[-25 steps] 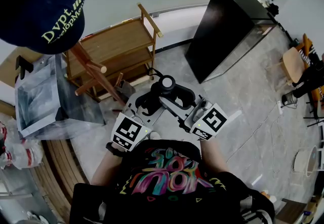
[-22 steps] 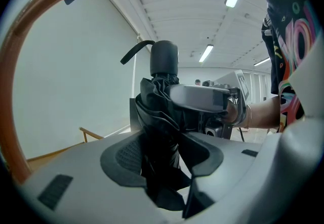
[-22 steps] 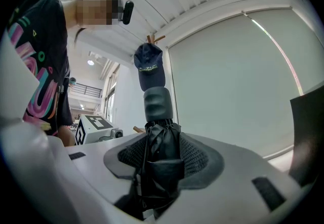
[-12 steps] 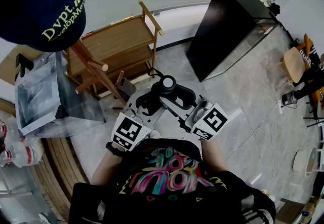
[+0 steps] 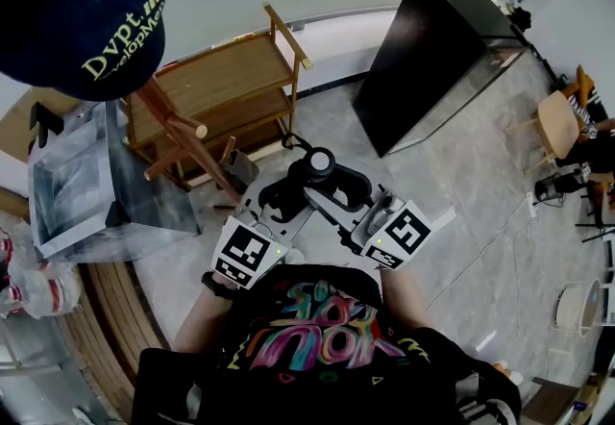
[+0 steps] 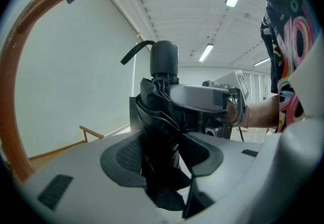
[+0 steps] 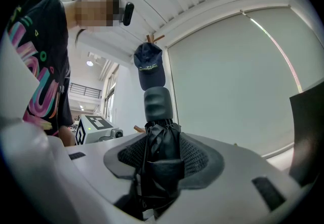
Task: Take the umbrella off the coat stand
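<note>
I've got the black folded fabric umbrella (image 5: 317, 185) in both tools, upright in front of my chest, with its round black plastic handle (image 5: 319, 162) on top. My left gripper (image 5: 284, 205) comes at it from the left and my right gripper (image 5: 338, 205) from the right, so the tips meet round the bundle.

Left gripper view: the jaws stand partly apart and are clamped on the crumpled fabric of the umbrella (image 6: 161, 116), which fills the gap in my left gripper (image 6: 164, 156). The handle (image 6: 164, 58) sticks up above and its thin black wrist strap (image 6: 134, 50) curls off to the left. The right gripper (image 6: 202, 97) crosses just behind.

Right gripper view: same here. The jaws are partway open and closed on the umbrella (image 7: 161, 154), with fabric packed between the pads of the right gripper (image 7: 162, 164) and the handle (image 7: 158, 106) above them. The left gripper (image 7: 96, 125) shows at the left.

The umbrella is off the brown wooden coat stand (image 5: 180, 131), which stands to the left of my left gripper and is not touching the umbrella. The dark navy cloth cap (image 5: 82, 10) hangs on it, top left. The light wooden slatted shelf rack (image 5: 221, 91) is behind the stand, near the wall.

Against the earlier frames nothing differs: both grips are as wide as before, and the umbrella sits in the same spot at the same tilt.
</note>
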